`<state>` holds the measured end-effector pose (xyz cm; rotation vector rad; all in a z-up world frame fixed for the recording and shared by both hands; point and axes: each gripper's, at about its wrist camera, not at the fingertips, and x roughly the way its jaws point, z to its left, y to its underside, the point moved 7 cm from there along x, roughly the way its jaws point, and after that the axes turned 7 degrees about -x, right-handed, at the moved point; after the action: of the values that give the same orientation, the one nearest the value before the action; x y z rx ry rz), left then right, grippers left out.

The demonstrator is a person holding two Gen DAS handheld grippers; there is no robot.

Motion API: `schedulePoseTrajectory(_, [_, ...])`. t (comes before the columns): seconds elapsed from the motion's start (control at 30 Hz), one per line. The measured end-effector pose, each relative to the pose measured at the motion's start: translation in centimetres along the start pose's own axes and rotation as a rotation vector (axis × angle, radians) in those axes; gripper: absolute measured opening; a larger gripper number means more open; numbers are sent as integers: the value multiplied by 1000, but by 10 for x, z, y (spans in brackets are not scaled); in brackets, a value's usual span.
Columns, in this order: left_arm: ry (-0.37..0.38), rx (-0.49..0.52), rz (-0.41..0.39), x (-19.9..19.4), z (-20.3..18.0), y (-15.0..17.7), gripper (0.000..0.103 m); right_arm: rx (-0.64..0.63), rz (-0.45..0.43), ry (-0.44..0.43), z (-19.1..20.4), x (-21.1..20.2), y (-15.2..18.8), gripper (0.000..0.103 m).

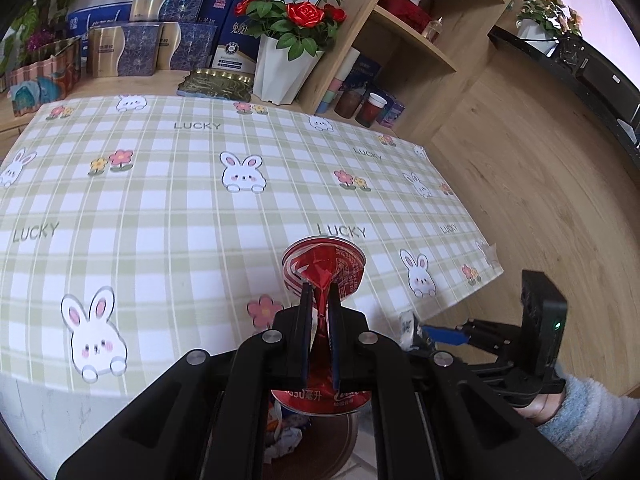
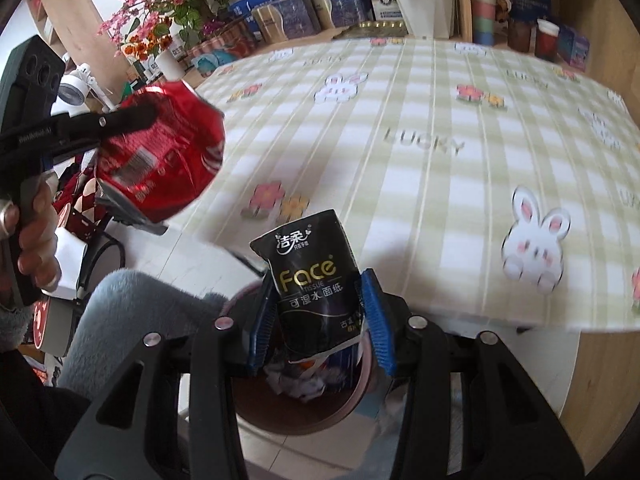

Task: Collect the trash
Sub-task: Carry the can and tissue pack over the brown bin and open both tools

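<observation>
Since the left gripper (image 1: 320, 300) pinches the crushed can (image 1: 323, 270) flat at its waist above the bin (image 2: 296, 408), light, sharp-creased – right gripper (image 2: 320, 312) half-open, clasps soft tissue pack (image 2: 314, 284) – both secure

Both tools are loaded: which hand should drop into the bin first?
Right, probably. The right tool holds the black tissue pack directly above the brown bin. The left tool pinches the crushed red can mostly over the tablecloth, near the bin's edge.

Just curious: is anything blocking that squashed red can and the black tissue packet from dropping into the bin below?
Nothing visible. The crushed can and tissue pack hang above the open bin, which already holds crumpled paper.
</observation>
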<state>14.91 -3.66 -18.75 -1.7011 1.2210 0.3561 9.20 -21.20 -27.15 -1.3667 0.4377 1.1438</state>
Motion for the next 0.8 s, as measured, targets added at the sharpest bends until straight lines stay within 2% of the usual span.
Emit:
schedulePoseTrajectory(0.23, [1, -33, 3, -17, 9, 27, 8, -3, 82, -29, 21, 16, 32, 44])
schedulePoseTrajectory(0.63, [-26, -71, 31, -30, 31, 67, 8, -52, 215, -75, 49, 47, 49, 45])
schedulePoseTrajectory(0.73, [-37, -54, 42, -28, 33, 74, 8, -65, 235, -86, 54, 54, 50, 58])
schedulePoseTrajectory(0.8, [-46, -45, 51, -25, 34, 77, 8, -79, 224, -66, 55, 53, 46, 73])
